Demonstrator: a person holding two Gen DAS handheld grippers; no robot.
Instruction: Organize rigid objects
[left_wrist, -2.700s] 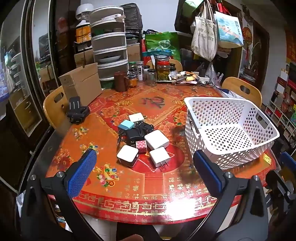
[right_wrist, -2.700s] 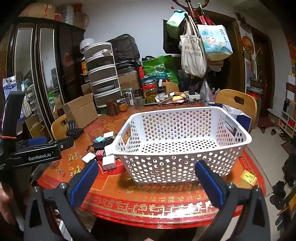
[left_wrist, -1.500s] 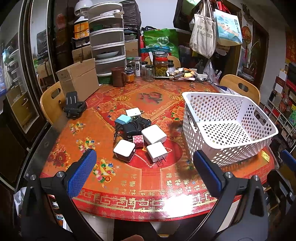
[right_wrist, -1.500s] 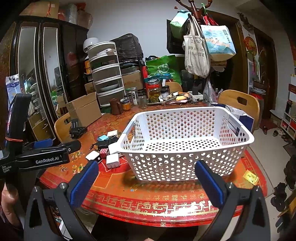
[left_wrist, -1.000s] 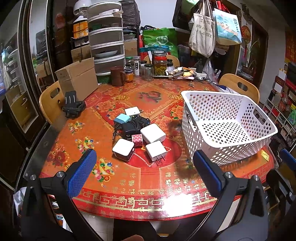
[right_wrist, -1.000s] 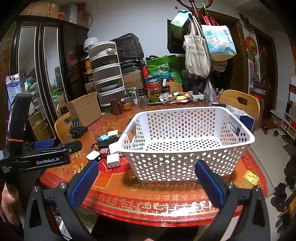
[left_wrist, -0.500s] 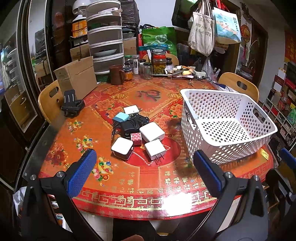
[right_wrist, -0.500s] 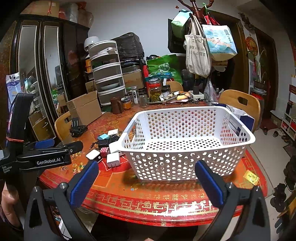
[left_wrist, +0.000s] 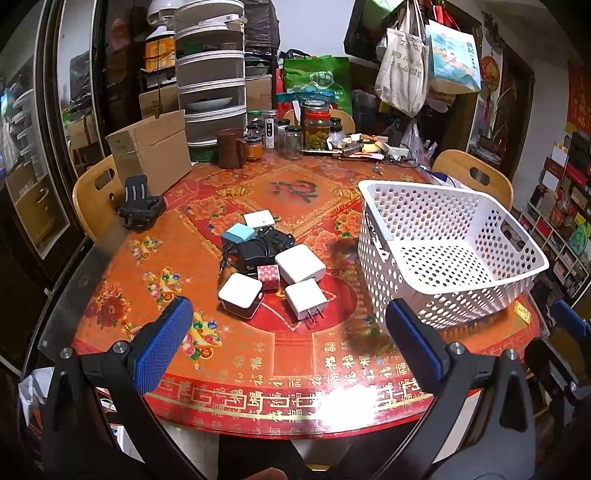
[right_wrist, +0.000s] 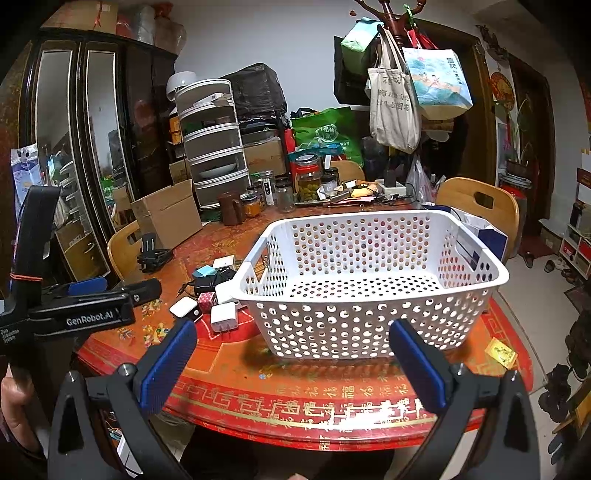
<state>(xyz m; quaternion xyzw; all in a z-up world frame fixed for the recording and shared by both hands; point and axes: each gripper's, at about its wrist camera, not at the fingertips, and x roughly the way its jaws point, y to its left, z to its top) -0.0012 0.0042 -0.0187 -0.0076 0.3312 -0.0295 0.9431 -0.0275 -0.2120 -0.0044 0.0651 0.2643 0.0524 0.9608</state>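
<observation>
Each gripper (left_wrist: 288, 343) is black plastic with two splayed arms, silver screws near the tips and blue textured pads (left_wrist: 162, 345). The left gripper (right_wrist: 88, 295) carries white "GenRobot.AI" lettering on its side.

A perforated basket (left_wrist: 480, 280) is set on the round table (left_wrist: 303, 373). Left of the basket, a cluster of chargers (left_wrist: 273, 266) is gathered on the table. Farther left of the basket, a cardboard box (left_wrist: 151, 151) is placed, and jars (left_wrist: 316, 129) are lined up behind the basket.

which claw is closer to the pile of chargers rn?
Left. The left claw hovers open just short of the chargers; the right claw faces the basket, chargers off to its left.
</observation>
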